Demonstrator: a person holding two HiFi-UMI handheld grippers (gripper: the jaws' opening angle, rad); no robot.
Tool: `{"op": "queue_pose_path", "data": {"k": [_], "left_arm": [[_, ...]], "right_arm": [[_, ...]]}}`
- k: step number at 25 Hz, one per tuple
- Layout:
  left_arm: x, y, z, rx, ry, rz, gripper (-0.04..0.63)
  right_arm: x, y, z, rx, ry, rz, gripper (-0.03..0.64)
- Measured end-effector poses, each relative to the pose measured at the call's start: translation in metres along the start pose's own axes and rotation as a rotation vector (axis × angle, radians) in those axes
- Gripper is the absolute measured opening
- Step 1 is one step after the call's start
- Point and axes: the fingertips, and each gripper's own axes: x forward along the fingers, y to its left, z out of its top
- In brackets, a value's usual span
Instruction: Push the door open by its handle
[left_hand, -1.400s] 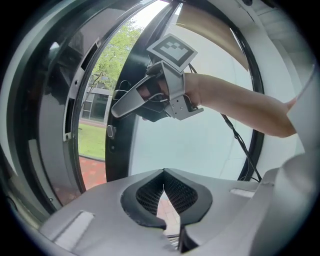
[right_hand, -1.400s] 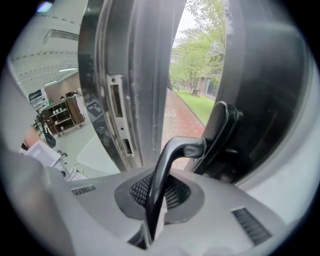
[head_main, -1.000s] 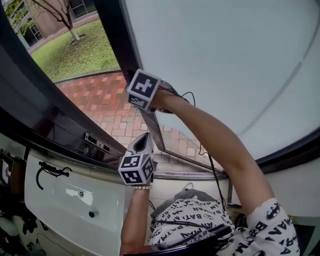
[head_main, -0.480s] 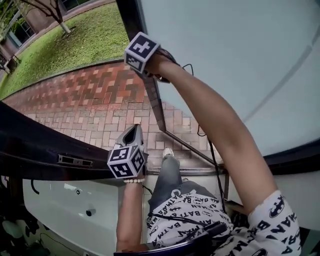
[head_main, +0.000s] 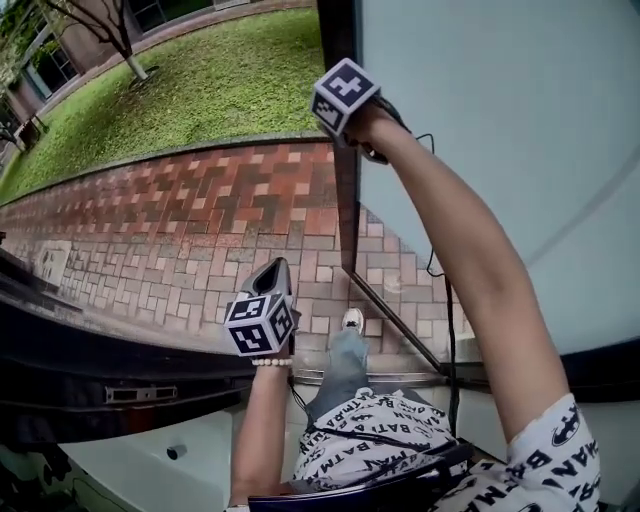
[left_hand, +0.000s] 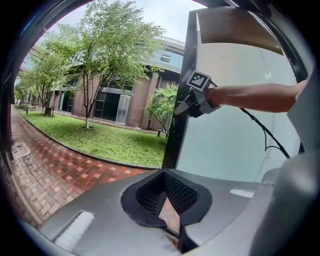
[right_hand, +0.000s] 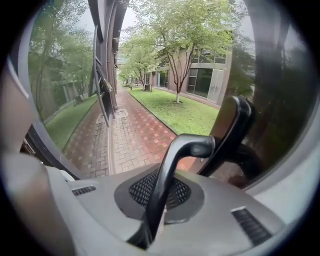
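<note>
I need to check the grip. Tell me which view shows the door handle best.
The right gripper view: the door handle fills the foreground, clamped in the right tool. In the head view that tool covers it; the left gripper view shows only the tool against the door.

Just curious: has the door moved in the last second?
Yes. The door has swung further open, rightward across the brick path, with the right tongs shut on its handle.
</note>
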Motion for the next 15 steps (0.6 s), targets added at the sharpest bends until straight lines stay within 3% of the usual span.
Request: {"op": "queue_pose_path", "data": {"k": [5,15], "left_arm": [[0.058,0.005,0.017,0.008,0.002,-0.028,-0.014],[0.144,-0.028,0.059,0.029,0.012,-0.107,-0.014]], "right_arm": [[-0.010,-0.072,-0.023,0.070,0.020,-0.063,0.011],[-0.037,-0.220,-0.069,0.237,0.015,-0.185,0.009]]}}
